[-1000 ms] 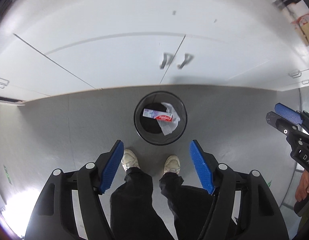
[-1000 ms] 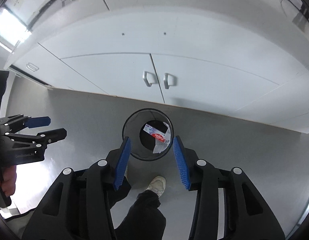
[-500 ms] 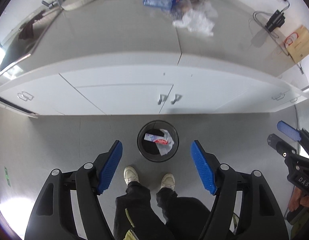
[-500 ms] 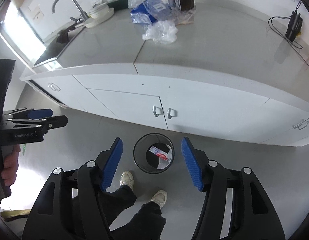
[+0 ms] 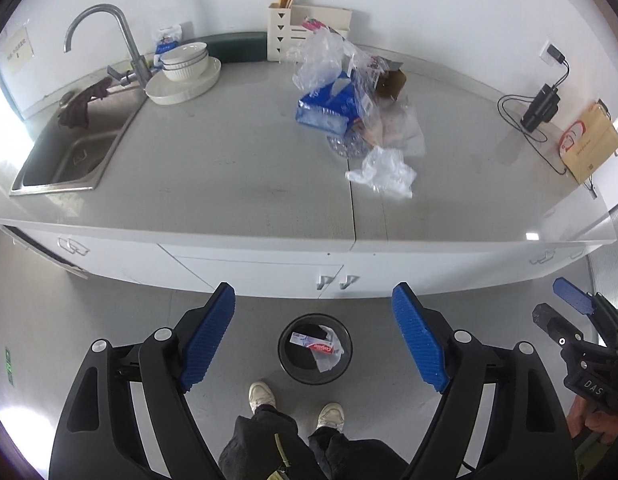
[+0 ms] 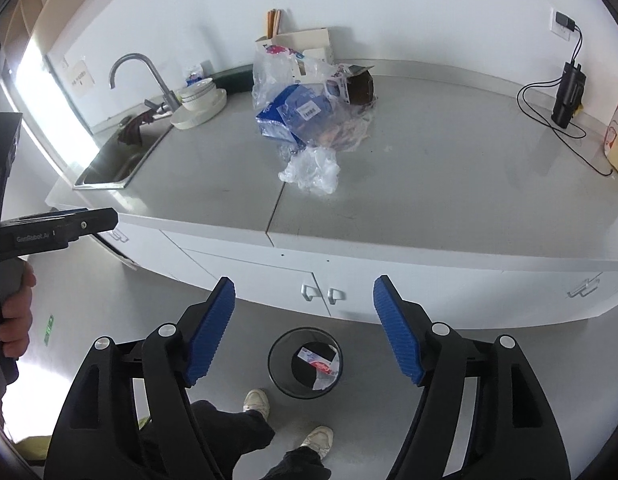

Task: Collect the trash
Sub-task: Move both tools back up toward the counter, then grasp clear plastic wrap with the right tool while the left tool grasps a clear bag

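Two grippers hang over the floor before me. Largest in sight is the grey countertop, with a heap of trash near its middle: plastic bags, a blue pack, a brown box. Below stands the black bin, a toothpaste box lying inside. My left gripper and right gripper are both empty, jaws spreading wider.

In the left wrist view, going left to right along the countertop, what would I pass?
Sink → stacked bowls and plates → pile of plastic bags and wrappers → black charger with cable → brown paper bag.
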### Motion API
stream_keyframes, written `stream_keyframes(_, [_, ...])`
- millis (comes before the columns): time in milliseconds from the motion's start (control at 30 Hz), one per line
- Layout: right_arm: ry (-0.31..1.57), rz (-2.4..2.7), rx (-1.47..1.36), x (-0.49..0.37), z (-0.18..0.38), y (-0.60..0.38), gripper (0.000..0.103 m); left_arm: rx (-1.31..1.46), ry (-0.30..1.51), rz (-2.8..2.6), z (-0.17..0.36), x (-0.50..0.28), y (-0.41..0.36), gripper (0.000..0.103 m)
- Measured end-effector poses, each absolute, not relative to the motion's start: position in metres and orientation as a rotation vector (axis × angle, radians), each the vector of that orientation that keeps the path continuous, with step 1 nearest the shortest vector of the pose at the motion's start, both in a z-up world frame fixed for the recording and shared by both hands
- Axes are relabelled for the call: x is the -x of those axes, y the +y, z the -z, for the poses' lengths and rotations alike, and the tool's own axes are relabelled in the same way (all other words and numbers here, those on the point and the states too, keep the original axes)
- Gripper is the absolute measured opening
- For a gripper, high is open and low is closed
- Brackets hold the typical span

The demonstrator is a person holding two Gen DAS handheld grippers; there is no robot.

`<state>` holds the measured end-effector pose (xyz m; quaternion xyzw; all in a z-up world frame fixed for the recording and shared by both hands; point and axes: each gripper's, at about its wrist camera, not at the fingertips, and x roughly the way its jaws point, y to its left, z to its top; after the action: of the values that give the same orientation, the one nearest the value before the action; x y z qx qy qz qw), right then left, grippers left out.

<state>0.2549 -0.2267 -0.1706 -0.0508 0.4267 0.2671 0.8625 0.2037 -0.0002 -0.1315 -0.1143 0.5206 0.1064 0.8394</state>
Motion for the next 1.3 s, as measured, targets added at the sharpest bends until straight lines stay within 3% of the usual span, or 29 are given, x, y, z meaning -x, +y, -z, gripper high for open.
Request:
stream_keyframes(600, [1.015, -0.401, 0.101, -0.385, 0.198, -0.140, 0.076, 0.221, 1.072, -0.067, 0.136, -0.400, 0.091, 0.087])
stream_keyframes(1300, [1.188, -0.368, 0.111, -0.481, 0.268, -0.105, 0.076, 0.122, 1.159, -0.071, 0.159, -0.561, 0.099, 0.089])
